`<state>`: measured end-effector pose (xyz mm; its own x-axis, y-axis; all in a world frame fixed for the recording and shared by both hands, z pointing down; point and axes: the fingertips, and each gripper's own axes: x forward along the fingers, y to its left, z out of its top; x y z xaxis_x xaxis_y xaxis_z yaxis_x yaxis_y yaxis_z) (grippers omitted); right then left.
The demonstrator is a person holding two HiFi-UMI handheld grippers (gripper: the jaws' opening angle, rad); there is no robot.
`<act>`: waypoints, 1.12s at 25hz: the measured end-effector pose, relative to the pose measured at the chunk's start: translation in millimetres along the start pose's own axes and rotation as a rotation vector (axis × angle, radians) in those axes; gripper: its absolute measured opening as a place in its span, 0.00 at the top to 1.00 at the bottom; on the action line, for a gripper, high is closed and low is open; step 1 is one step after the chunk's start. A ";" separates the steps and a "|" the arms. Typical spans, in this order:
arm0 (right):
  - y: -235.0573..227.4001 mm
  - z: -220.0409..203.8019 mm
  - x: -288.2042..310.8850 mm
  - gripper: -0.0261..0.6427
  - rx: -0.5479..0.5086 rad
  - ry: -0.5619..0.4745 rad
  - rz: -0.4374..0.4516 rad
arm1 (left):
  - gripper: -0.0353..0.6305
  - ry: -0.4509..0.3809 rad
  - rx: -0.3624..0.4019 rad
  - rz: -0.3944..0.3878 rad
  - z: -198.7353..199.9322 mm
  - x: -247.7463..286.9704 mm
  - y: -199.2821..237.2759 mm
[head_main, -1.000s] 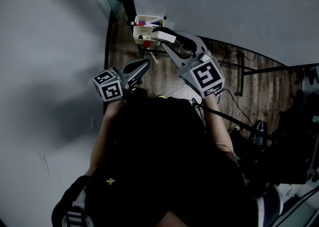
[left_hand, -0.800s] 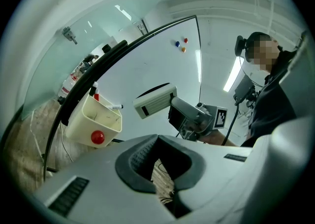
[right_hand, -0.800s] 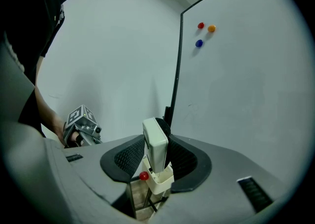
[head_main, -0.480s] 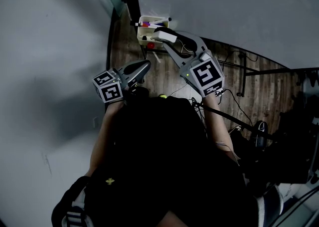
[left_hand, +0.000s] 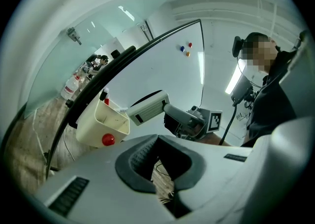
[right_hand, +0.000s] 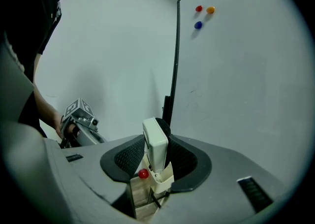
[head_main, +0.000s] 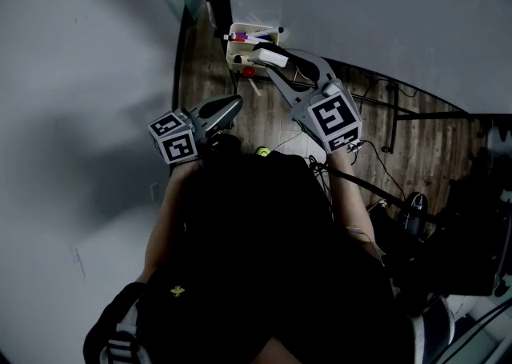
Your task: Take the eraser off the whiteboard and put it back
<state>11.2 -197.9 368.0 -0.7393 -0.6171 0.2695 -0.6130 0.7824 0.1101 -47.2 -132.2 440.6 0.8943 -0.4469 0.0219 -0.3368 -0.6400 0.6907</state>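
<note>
Item: eraser (right_hand: 155,140), a white oblong block with a dark face. Location: just above the tray (head_main: 237,54), its lower end at the tray's open mouth; no view shows whether it touches the rim. Holder: right gripper (right_hand: 157,159), its fingers closed on the eraser's two long sides at a middling spread, so the block stands on end between the ribbed pads (right_hand: 129,158). Gripping it at mid-length leaves the lower end free, apparently so that end can enter the tray without the jaws fouling the rim. The tray is a cream plastic box hung at the lower corner of the whiteboard (right_hand: 246,85), beside the board's dark frame. It holds markers (head_main: 250,36) along its back and has a round red magnet (left_hand: 108,140) on its front wall. Three further magnets (right_hand: 204,14), red, orange and blue, sit high above the tray on the board face. Left gripper (left_hand: 158,156): well apart from the tray, on the person's side, over the plank floor (head_main: 264,118). Its fingers stand a little apart with nothing between them. It appears to be parked clear of the tray so the right gripper has room to work. Status, judged: the eraser is off the board and is being returned, with the tray the likely resting place. The release has not yet been made.
</note>
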 end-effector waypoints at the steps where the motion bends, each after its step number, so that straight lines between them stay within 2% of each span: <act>1: -0.1 -1.3 1.5 0.74 0.002 0.004 0.000 | 0.92 0.000 -0.003 0.000 0.2 -0.5 0.6; 28: -5.1 -41.4 46.5 0.74 0.052 0.101 0.014 | 0.92 0.030 -0.054 0.033 11.8 -22.2 29.0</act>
<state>-8.6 -227.1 419.6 -0.7179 -0.5925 0.3656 -0.6182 0.7840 0.0566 -80.4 -148.3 451.6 0.8917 -0.4478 0.0663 -0.3503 -0.5900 0.7274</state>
